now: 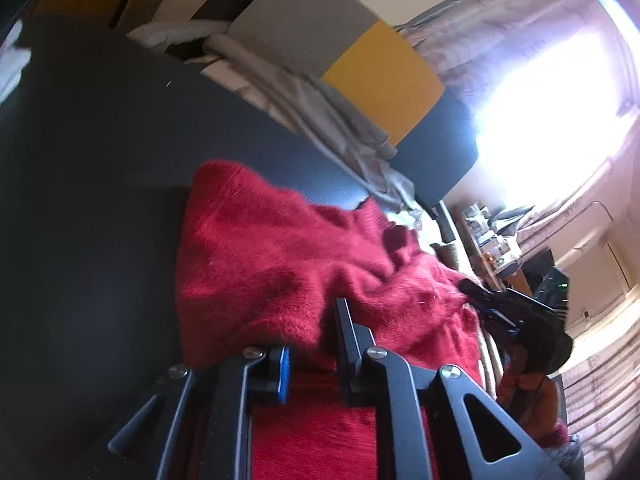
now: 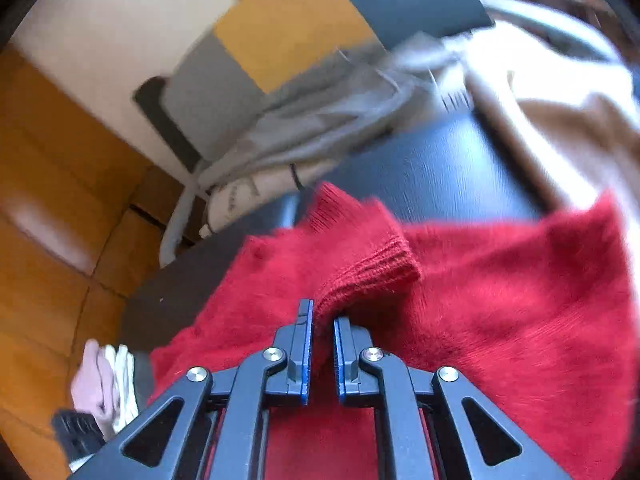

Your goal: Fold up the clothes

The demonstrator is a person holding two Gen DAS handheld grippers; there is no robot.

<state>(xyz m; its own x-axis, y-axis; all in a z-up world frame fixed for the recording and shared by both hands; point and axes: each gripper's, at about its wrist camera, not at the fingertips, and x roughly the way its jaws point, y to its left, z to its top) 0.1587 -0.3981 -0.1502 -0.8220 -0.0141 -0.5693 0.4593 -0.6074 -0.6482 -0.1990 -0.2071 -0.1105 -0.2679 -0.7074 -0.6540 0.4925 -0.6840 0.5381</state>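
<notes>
A fuzzy red sweater (image 1: 280, 264) lies bunched on a black table (image 1: 100, 152). My left gripper (image 1: 316, 332) is shut on a fold of the sweater, which drapes over its fingers and hides the left fingertip. In the right wrist view the same red sweater (image 2: 500, 300) fills the lower frame. My right gripper (image 2: 322, 316) is shut on the sweater's ribbed cuff (image 2: 368, 272), pinched between the blue pads (image 2: 306, 344). The right gripper's body (image 1: 516, 316) shows in the left wrist view at the sweater's far right side.
A grey garment (image 1: 340, 124) lies along the table's far edge, also in the right wrist view (image 2: 320, 120). A beige garment (image 2: 560, 120) lies right of it. A chair with yellow and grey panels (image 1: 360, 56) stands behind. A bright window (image 1: 548, 112) glares. Wooden floor (image 2: 48, 184) lies left.
</notes>
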